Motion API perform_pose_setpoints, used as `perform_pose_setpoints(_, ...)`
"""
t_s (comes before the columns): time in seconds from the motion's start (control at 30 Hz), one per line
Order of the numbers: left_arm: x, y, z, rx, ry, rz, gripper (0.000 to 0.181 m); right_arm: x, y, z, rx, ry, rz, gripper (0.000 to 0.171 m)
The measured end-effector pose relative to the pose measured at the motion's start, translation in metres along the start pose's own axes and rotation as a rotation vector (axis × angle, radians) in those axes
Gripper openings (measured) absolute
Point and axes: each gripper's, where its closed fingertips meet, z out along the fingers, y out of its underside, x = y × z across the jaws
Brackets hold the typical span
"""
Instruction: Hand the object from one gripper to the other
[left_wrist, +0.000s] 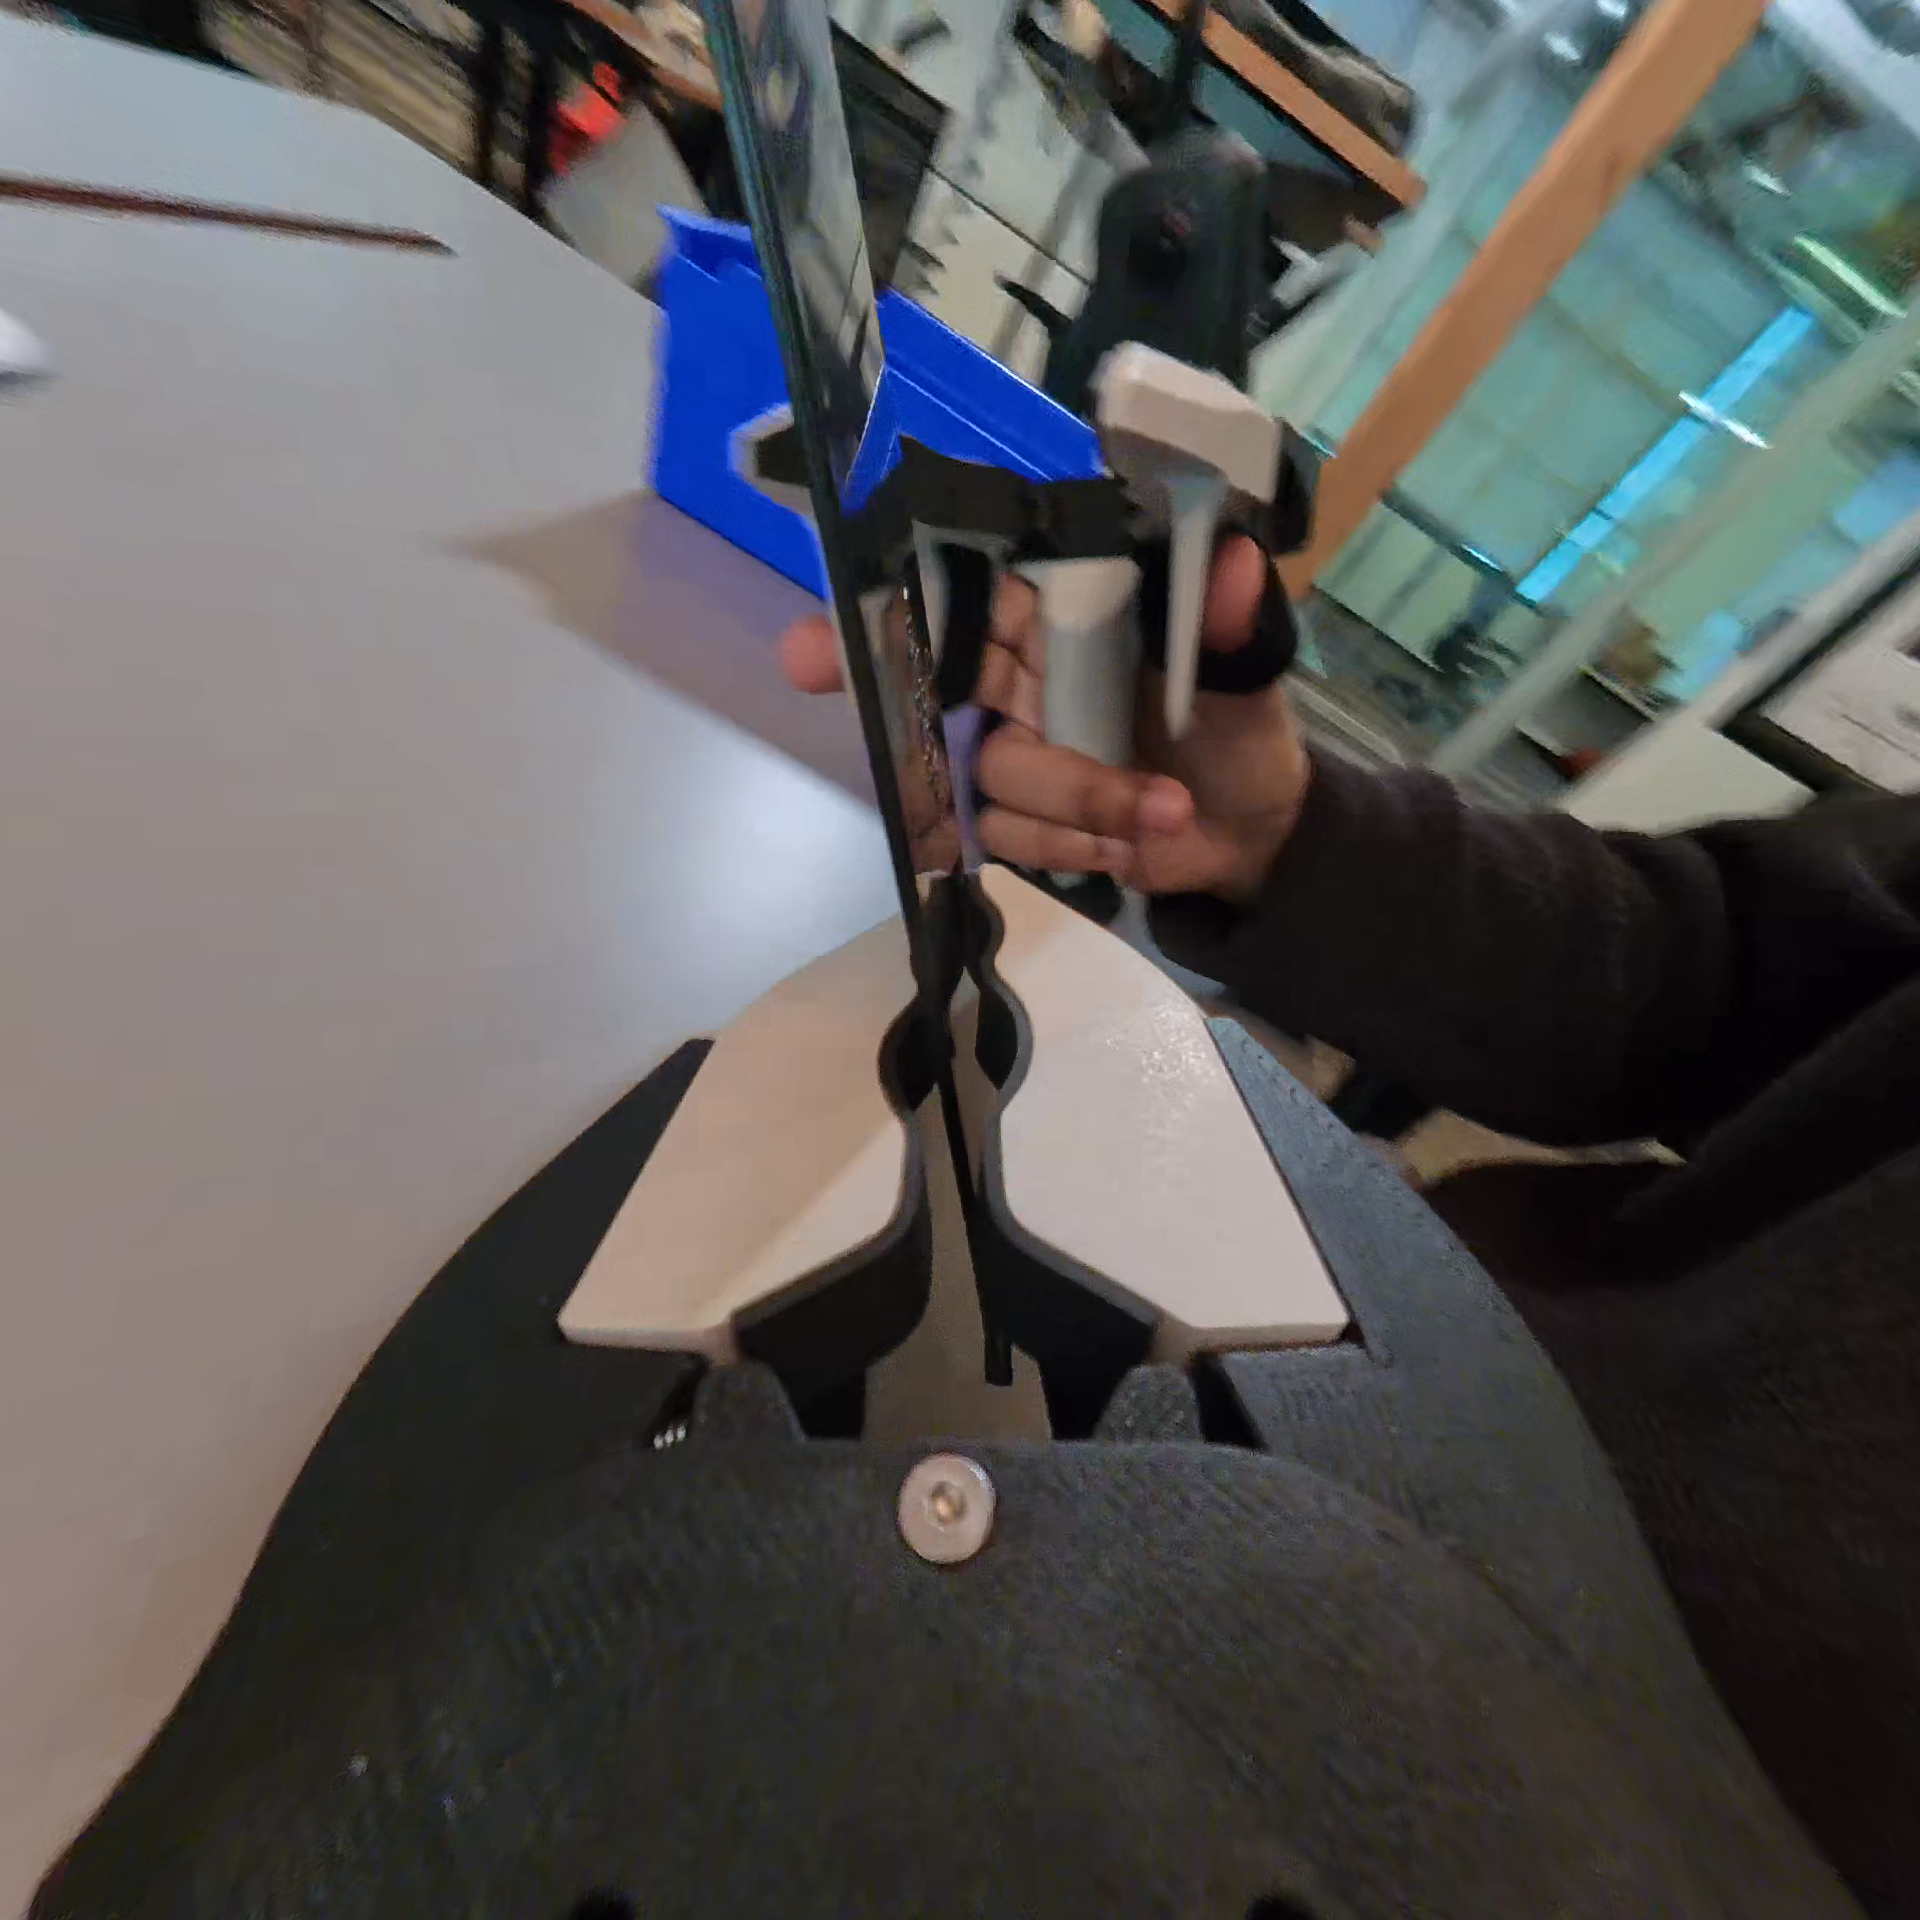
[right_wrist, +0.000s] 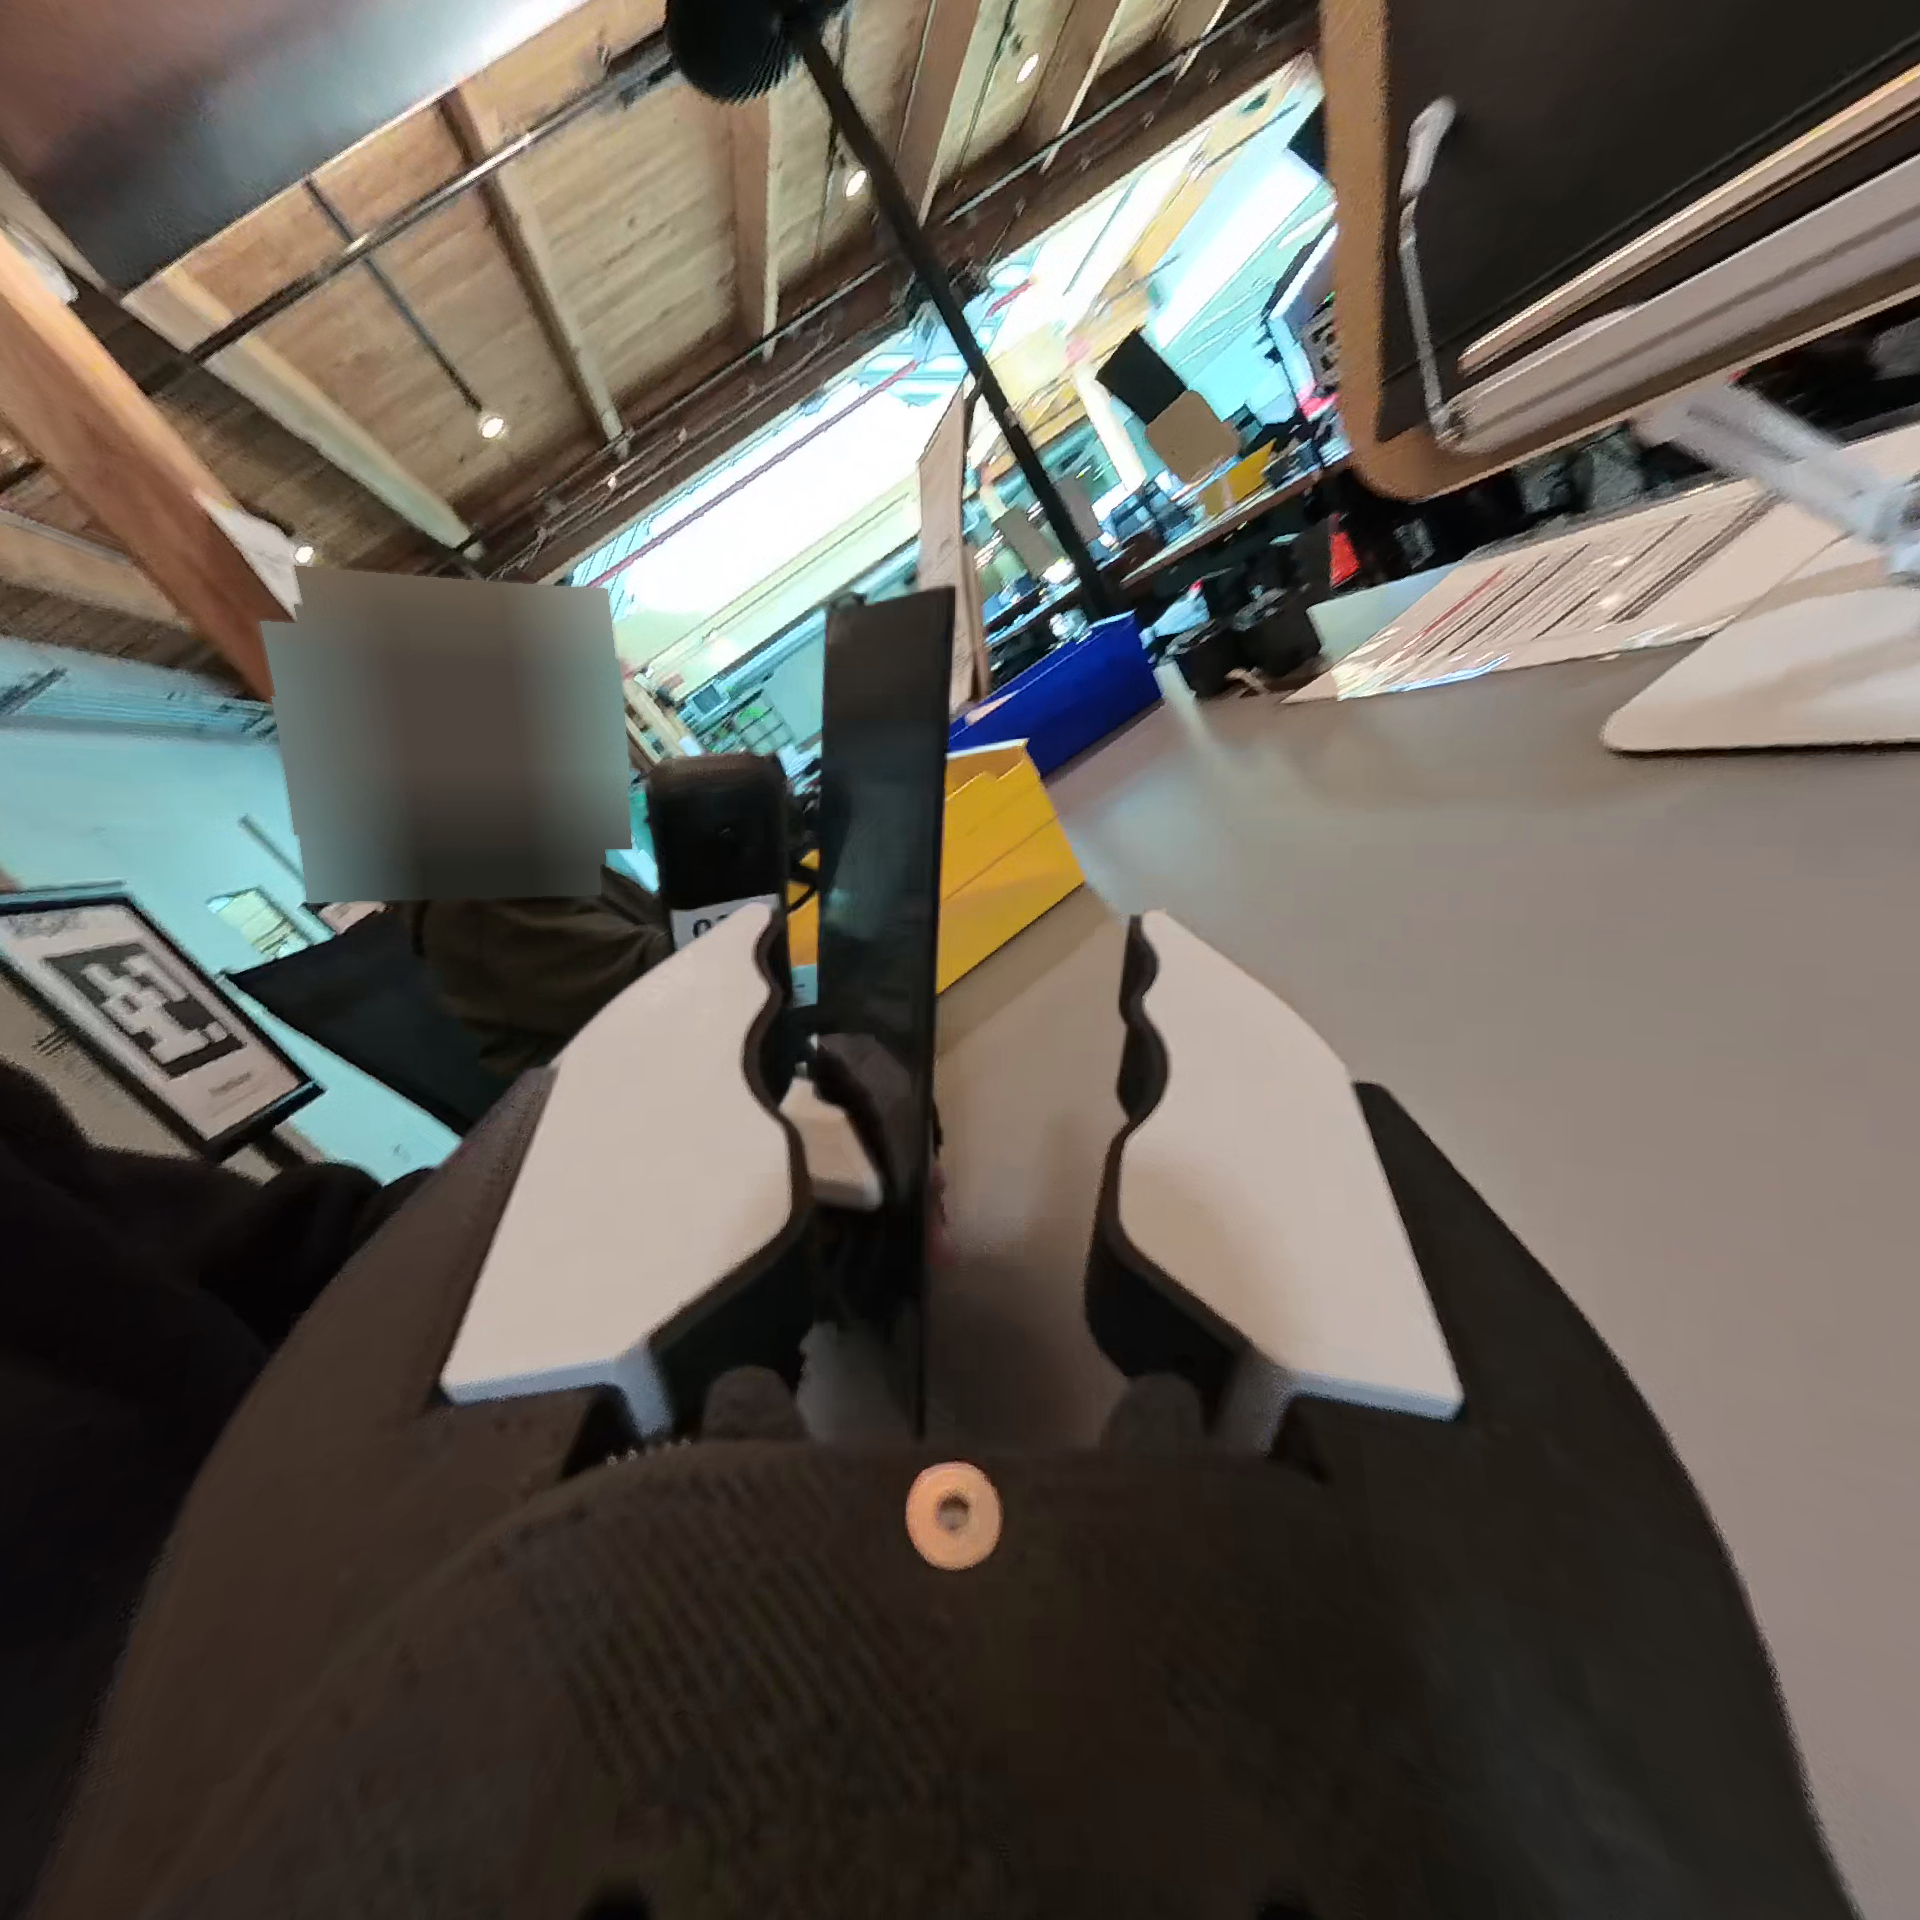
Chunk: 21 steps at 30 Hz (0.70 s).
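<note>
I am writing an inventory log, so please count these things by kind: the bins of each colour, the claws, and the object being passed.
blue bin: 1
yellow bin: 1
claws: 2, the left claw and the right claw
thin black panel: 1
Total: 5

Glossy, glass-smooth black panel (left_wrist: 821, 343); matt grey table (left_wrist: 312, 623); rough-textured black plastic left hand-held gripper (left_wrist: 951, 904).

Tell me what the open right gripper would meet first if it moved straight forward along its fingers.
Probably the thin flat black panel, standing on edge between the white fingers of the right gripper. The shut left gripper holds it. Depth is unclear.
</note>
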Motion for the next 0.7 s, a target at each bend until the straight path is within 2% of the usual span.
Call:
perform_pose_setpoints(0.07, -0.027, -0.011, -0.012, 0.061, -0.197, 0.045, 0.006, 0.007, -0.007, -0.005, 0.045, 0.053, -0.014, 0.063)
perform_pose_setpoints(0.17, -0.061, -0.018, -0.035, 0.054, -0.506, 0.158, 0.005, 0.015, -0.012, -0.009, 0.069, 0.142, -0.084, 0.064)
perform_pose_setpoints(0.23, -0.068, -0.020, -0.042, 0.022, -0.612, 0.234, 0.005, 0.015, -0.009, -0.007, 0.049, 0.209, -0.175, 0.066)
perform_pose_setpoints(0.33, -0.064, -0.014, -0.035, -0.031, -0.658, 0.311, 0.007, 0.018, 0.008, 0.002, -0.041, 0.363, -0.346, 0.079)
perform_pose_setpoints(0.4, -0.058, -0.010, -0.028, -0.071, -0.673, 0.387, 0.006, 0.009, 0.018, 0.011, -0.058, 0.379, -0.403, 0.092)
perform_pose_setpoints(0.5, -0.049, -0.007, -0.019, -0.108, -0.696, 0.492, 0.005, -0.005, 0.027, 0.022, -0.031, 0.371, -0.382, 0.105)
perform_pose_setpoints(0.57, -0.043, -0.005, -0.013, -0.123, -0.697, 0.533, 0.005, -0.011, 0.028, 0.024, 0.003, 0.370, -0.342, 0.108)
perform_pose_setpoints(0.7, -0.031, 0.003, 0.000, -0.157, -0.676, 0.597, 0.006, -0.013, 0.029, 0.026, 0.023, 0.374, -0.306, 0.102)
